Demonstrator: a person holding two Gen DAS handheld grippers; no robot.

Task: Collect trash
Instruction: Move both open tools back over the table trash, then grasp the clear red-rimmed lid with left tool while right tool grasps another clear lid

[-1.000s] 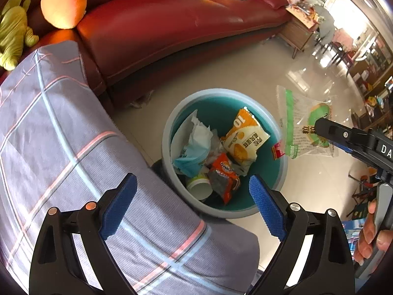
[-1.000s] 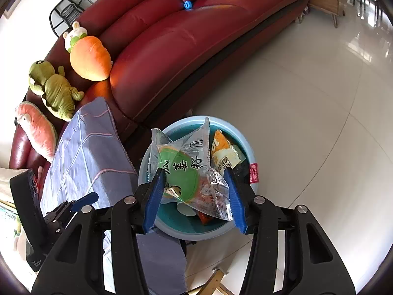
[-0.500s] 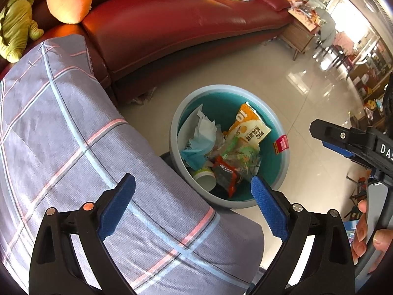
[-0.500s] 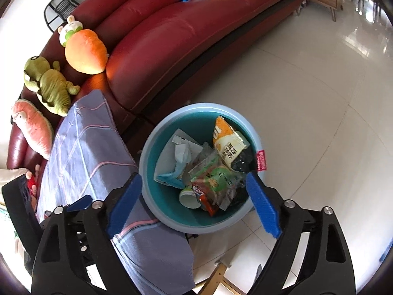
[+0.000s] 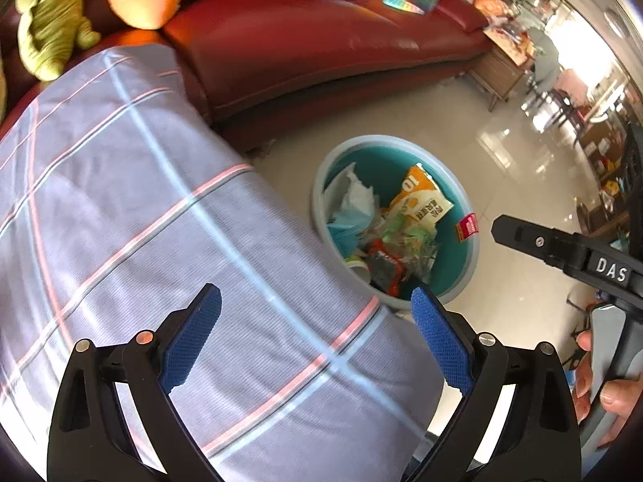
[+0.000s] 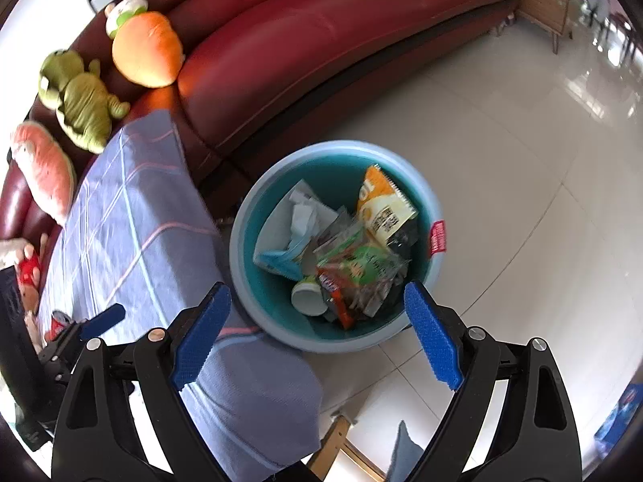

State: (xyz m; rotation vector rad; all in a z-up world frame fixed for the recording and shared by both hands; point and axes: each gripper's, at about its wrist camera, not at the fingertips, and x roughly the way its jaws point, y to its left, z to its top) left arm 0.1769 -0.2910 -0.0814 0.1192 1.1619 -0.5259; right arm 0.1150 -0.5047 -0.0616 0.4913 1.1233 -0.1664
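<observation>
A round teal trash bin (image 6: 426, 201) stands on the tiled floor beside a cloth-covered table; it also shows in the left wrist view (image 5: 468, 249). It holds several pieces of trash: a clear green snack bag (image 6: 363, 265) on top, an orange chip bag (image 6: 381, 205), white tissue (image 6: 301, 217), a paper cup (image 6: 307, 301). My right gripper (image 6: 317, 325) is open and empty, hovering above the bin's near rim. My left gripper (image 5: 317, 331) is open and empty above the table's cloth, left of the bin.
A grey plaid tablecloth (image 5: 140, 217) covers the table by the bin. A red leather sofa (image 6: 321, 48) runs behind, with plush toys (image 6: 80, 100) and books. A red can (image 6: 56, 319) sits on the table near the left gripper. Glossy tiled floor (image 6: 522, 160) lies to the right.
My right gripper opened and let go of the green snack bag, which dropped into the bin. Both grippers have since pulled back from the bin, the left one over the table.
</observation>
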